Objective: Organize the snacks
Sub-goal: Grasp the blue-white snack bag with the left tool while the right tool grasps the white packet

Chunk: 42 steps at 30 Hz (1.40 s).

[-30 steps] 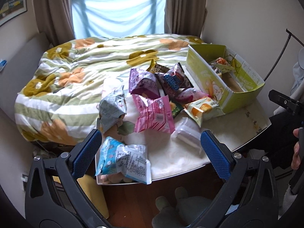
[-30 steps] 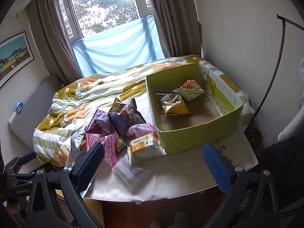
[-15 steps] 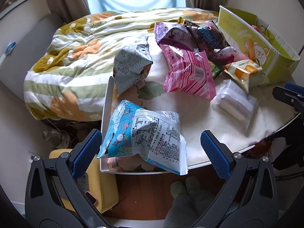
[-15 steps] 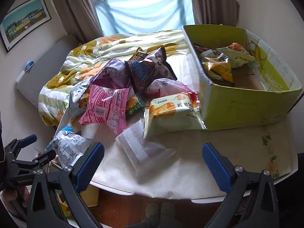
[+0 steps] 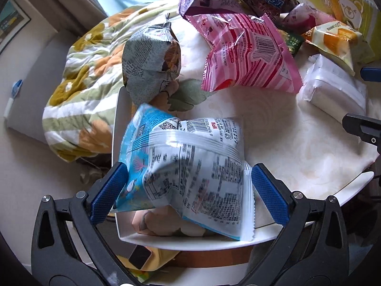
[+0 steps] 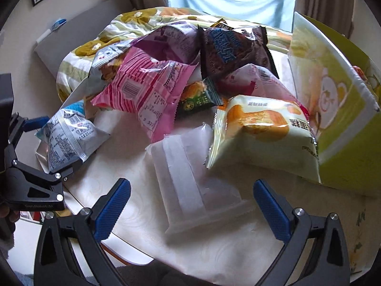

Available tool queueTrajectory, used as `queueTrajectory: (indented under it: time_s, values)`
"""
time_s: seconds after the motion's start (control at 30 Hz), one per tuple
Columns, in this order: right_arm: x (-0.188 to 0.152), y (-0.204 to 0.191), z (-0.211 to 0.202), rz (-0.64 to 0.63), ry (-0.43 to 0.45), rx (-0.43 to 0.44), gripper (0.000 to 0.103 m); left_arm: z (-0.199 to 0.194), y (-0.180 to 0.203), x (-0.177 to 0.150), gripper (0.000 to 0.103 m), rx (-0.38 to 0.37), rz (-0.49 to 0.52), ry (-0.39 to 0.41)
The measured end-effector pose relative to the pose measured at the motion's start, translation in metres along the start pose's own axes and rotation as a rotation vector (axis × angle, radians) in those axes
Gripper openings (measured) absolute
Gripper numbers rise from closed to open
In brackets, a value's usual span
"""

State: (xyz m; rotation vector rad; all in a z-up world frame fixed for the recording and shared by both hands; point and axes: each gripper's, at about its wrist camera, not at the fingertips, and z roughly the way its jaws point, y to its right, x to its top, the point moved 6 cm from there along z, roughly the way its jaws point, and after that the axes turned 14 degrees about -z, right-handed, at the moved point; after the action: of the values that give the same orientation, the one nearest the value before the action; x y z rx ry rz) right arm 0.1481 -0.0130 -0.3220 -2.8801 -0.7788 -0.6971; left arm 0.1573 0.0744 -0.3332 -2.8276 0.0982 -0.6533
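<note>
A blue-and-white snack bag [image 5: 185, 164] lies at the table's near left corner, between the fingers of my open left gripper [image 5: 188, 169]; the left pad touches its edge. In the right wrist view the same bag [image 6: 69, 138] sits inside the left gripper [image 6: 54, 145]. My right gripper [image 6: 192, 183] stands open around a clear white plastic packet [image 6: 190, 186] lying flat on the table. The right gripper [image 5: 364, 99] shows at the right edge of the left wrist view, beside that packet [image 5: 333, 90]. A green cardboard box [image 6: 338, 95] stands at the right.
Behind lie a pink striped bag [image 6: 147, 93], a grey bag [image 5: 150, 64], a brown bag [image 6: 233, 50], a purple bag [image 6: 171, 43], a small green packet [image 6: 200, 97] and a pale orange pastry bag [image 6: 262, 128] against the box. A flowered quilt [image 5: 83, 83] drapes beyond the table [image 6: 238, 250].
Both grippers came forward and down to the table. The left one now brackets the blue-and-white bag; the right one brackets the clear packet. Neither has shut.
</note>
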Motion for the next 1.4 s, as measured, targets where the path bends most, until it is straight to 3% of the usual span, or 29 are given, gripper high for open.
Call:
queueTrajectory:
  time_s: [0.1, 0.33, 0.4, 0.5, 0.63, 0.87, 1.0, 1.4]
  values:
    - [0.001, 0.000, 0.009, -0.031, -0.010, 0.006, 0.103, 0.009, 0.005, 0.002, 0.103, 0.046, 0.053, 0.002]
    - [0.006, -0.001, 0.021, -0.061, -0.018, 0.016, 0.103, 0.014, 0.000, 0.012, 0.102, 0.000, 0.039, -0.002]
    - [0.005, -0.001, 0.024, -0.064, -0.024, 0.024, 0.103, 0.015, -0.002, 0.013, 0.097, -0.010, 0.030, -0.007]
    - [0.005, -0.004, 0.028, -0.079, -0.027, 0.028, 0.103, 0.014, -0.013, 0.017, 0.079, -0.017, 0.000, -0.014]
    - [0.010, -0.008, 0.035, -0.101, -0.025, 0.030, 0.101, 0.012, -0.026, 0.024, 0.073, -0.070, -0.046, -0.029]
    - [0.005, -0.011, 0.038, -0.142, -0.025, 0.001, 0.085, 0.005, -0.030, 0.028, 0.068, -0.102, -0.086, -0.024]
    - [0.004, -0.012, 0.034, -0.145, -0.014, -0.015, 0.064, 0.002, -0.026, 0.025, 0.067, -0.114, -0.096, -0.022]
    - [0.013, -0.037, 0.011, -0.144, 0.019, 0.031, 0.060, -0.021, -0.025, 0.019, 0.067, -0.138, -0.116, -0.008]
